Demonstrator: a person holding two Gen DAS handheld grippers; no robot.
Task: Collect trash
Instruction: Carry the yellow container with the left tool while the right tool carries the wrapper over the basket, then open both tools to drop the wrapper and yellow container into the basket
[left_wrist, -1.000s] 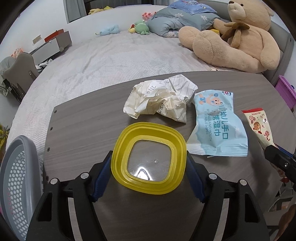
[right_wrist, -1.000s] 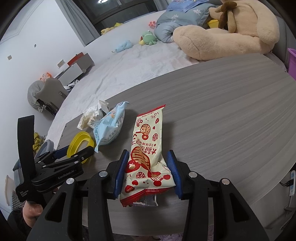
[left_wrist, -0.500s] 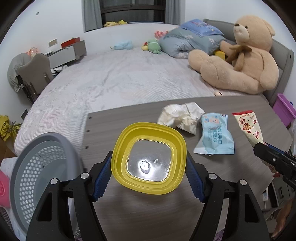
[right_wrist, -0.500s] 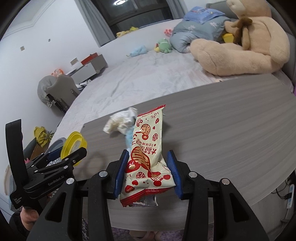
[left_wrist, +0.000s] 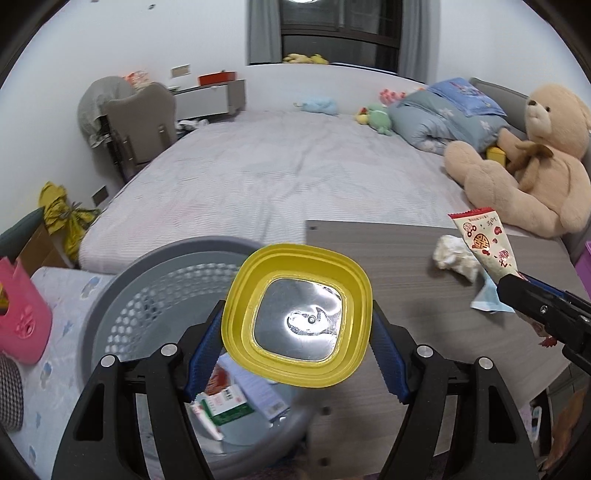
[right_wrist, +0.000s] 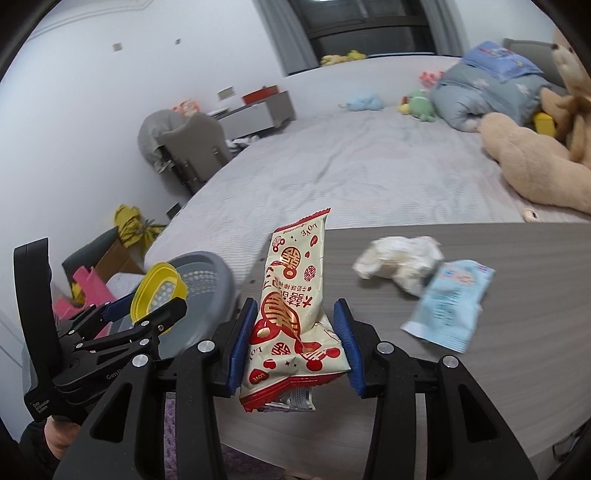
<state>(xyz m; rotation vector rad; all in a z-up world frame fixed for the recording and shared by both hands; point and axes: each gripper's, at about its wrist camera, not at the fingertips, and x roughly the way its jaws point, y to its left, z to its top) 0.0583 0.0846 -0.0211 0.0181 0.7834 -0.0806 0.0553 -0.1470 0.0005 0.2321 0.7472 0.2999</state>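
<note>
Over the grey basket (left_wrist: 122, 295), your left tongs (left_wrist: 297, 332) are clamped on the yellow lid (left_wrist: 297, 317), held above its rim and the cartons inside. Your right tongs (right_wrist: 295, 339) are clamped on the red-and-cream snack wrapper (right_wrist: 291, 306) at the counter (right_wrist: 517, 369) edge. On the counter lie crumpled paper (right_wrist: 399, 260) and, touching it, a blue wipes packet (right_wrist: 448, 304).

There are two tongs, the left tongs (left_wrist: 297, 332) and the right tongs (right_wrist: 295, 338). There is one yellow lid (left_wrist: 297, 314), one red and white snack bag (right_wrist: 295, 295), one ball of paper (right_wrist: 400, 260), one blue wipes pack (right_wrist: 448, 304), one grey basket (left_wrist: 147, 295), one worktop (right_wrist: 517, 369) and one big teddy bear (left_wrist: 524, 162).
</note>
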